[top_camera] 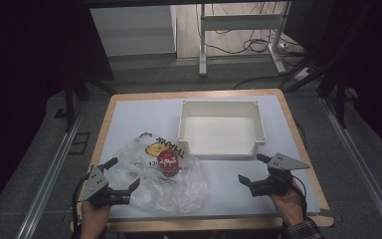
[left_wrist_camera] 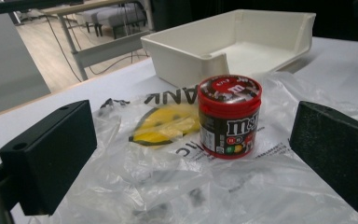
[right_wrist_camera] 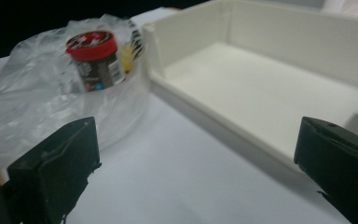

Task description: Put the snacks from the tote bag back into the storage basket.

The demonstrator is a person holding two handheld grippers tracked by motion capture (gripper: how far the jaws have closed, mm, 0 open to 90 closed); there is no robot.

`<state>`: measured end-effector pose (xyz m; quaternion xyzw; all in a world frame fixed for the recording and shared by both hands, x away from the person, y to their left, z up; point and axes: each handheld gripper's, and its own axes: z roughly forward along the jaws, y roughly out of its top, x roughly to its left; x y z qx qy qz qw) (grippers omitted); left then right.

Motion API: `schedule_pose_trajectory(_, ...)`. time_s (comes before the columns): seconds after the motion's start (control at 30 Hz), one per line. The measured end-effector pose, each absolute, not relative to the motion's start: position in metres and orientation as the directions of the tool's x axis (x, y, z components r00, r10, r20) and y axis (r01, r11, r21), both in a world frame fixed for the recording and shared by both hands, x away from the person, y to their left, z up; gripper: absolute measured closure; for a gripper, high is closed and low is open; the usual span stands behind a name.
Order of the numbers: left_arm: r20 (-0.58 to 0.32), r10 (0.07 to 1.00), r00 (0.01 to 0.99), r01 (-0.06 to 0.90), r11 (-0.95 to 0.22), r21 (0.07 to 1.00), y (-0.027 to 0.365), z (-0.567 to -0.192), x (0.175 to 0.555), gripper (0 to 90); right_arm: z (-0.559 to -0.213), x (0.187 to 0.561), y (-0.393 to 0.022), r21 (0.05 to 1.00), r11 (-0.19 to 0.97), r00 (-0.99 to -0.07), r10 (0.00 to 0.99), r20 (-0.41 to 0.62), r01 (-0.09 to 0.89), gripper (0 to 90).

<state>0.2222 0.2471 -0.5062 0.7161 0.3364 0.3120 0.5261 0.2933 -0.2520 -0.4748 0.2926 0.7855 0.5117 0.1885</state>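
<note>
A small candy jar [top_camera: 169,164] with a red lid stands upright on a crumpled clear plastic bag [top_camera: 154,186] printed with a yellow smiley. The jar [left_wrist_camera: 229,116] appears ahead of my left gripper [left_wrist_camera: 193,158], whose jaws stand wide apart over the bag [left_wrist_camera: 168,182] with nothing between them. From above, the left gripper [top_camera: 125,173] sits at the bag's left edge. My right gripper [top_camera: 253,168] is open just in front of the white tray [top_camera: 222,149], near its front right corner. In the right gripper view the jar [right_wrist_camera: 94,59] and bag [right_wrist_camera: 37,102] lie to the left, the tray [right_wrist_camera: 261,88] to the right.
The white sheet [top_camera: 288,149] covers a wooden table [top_camera: 306,164] with its edges showing all around. Beyond the far edge are a floor with cables [top_camera: 248,47] and metal table legs [top_camera: 203,45]. Rails [top_camera: 49,174] run along both sides.
</note>
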Motion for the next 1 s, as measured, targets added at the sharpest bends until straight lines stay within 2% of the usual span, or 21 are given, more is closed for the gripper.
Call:
schedule_pose_trajectory(0.17,0.085,0.811,0.578,0.158,-0.214,0.964,0.2485,-0.5066,0.2229,0.4,-0.4756,0.2935,-0.2552,0.913,0.331,-0.751,0.659,-0.042,0.239,0.0)
schedule_pose_trajectory(0.47,0.084,0.811,0.579,0.158,-0.213,0.964,0.2481,-0.5066,0.2227,0.4,-0.4765,0.2965,-0.2593,0.918,0.293,-0.746,0.666,0.004,0.267,0.0)
schedule_pose_trajectory(1.0,0.078,0.809,0.582,0.158,-0.206,0.966,0.248,-0.5063,0.2224,0.6,-0.4772,0.2972,-0.2554,0.909,0.318,-0.76,0.649,-0.002,0.269,0.0)
